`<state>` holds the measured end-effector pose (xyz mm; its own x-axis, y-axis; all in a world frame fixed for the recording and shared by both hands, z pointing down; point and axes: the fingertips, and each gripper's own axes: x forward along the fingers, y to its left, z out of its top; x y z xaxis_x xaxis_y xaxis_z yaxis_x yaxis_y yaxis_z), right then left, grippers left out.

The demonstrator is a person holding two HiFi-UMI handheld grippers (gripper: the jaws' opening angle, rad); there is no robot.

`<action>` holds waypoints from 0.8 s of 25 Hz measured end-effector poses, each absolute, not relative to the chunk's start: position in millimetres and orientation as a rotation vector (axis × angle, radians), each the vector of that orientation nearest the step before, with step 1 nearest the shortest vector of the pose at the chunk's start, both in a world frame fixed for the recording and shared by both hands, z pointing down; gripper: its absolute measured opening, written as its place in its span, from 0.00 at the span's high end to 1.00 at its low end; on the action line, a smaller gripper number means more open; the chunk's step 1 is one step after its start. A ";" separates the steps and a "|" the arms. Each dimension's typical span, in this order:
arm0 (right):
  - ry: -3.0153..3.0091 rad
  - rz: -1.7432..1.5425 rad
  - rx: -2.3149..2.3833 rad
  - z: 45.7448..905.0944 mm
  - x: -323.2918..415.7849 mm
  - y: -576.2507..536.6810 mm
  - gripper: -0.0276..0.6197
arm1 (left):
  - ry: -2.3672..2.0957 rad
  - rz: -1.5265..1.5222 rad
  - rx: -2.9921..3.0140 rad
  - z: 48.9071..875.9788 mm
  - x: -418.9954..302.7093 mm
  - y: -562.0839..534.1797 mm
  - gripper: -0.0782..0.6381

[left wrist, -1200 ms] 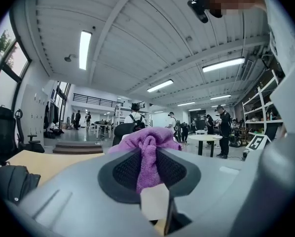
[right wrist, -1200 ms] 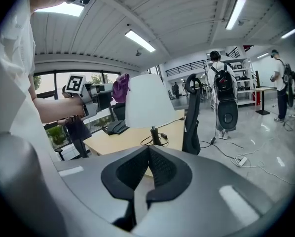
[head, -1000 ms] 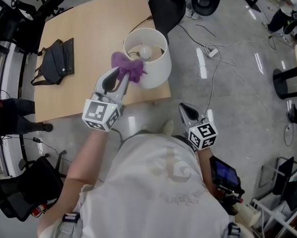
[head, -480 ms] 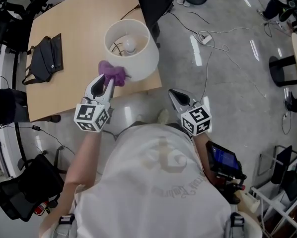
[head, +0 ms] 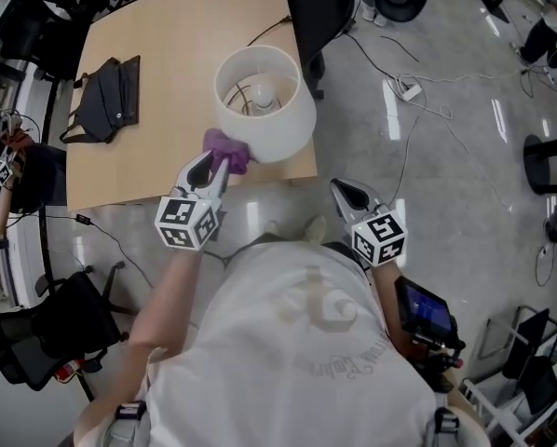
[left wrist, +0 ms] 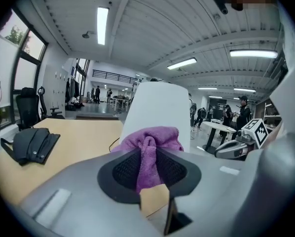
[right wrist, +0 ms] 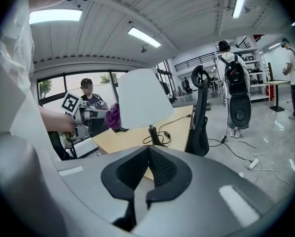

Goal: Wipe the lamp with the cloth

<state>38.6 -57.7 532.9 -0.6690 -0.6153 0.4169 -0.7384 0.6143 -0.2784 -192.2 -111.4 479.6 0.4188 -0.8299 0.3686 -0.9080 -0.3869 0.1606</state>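
Where the head view looks down, the lamp (head: 264, 101) stands at the near right corner of the wooden surface (head: 167, 45). The left gripper (head: 210, 168) holds the purple cloth (head: 227, 145) against the near left side of its white shade. A black bag (head: 104, 101) lies well to the left. The right gripper (head: 346, 194) hangs over the floor, right of the surface. Left gripper view: the jaws pinch a fold of cloth, bunched just before the shade. Right gripper view: the jaws are pressed together on nothing, with the lamp beyond them and a black chair (right wrist: 201, 117) to its right.
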 end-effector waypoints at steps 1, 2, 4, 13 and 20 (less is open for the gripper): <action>-2.569 0.630 1.094 533.4 38.3 -59.8 0.94 | -1.517 0.314 2.340 473.0 -195.5 -111.9 0.76; -2.577 0.633 1.088 533.4 38.3 -61.8 0.94 | -1.536 0.289 2.337 463.7 -199.0 -112.8 0.76; -2.593 0.638 1.076 532.9 40.0 -65.1 0.94 | -1.566 0.197 2.333 436.1 -204.8 -116.8 0.76; -2.635 0.670 1.043 541.6 64.2 -76.6 0.94 | -1.721 -0.139 2.225 344.6 -228.0 -168.1 0.76; -2.647 0.689 1.055 544.2 88.4 -84.2 0.94 | -1.755 -0.089 2.129 360.0 -222.3 -178.3 0.76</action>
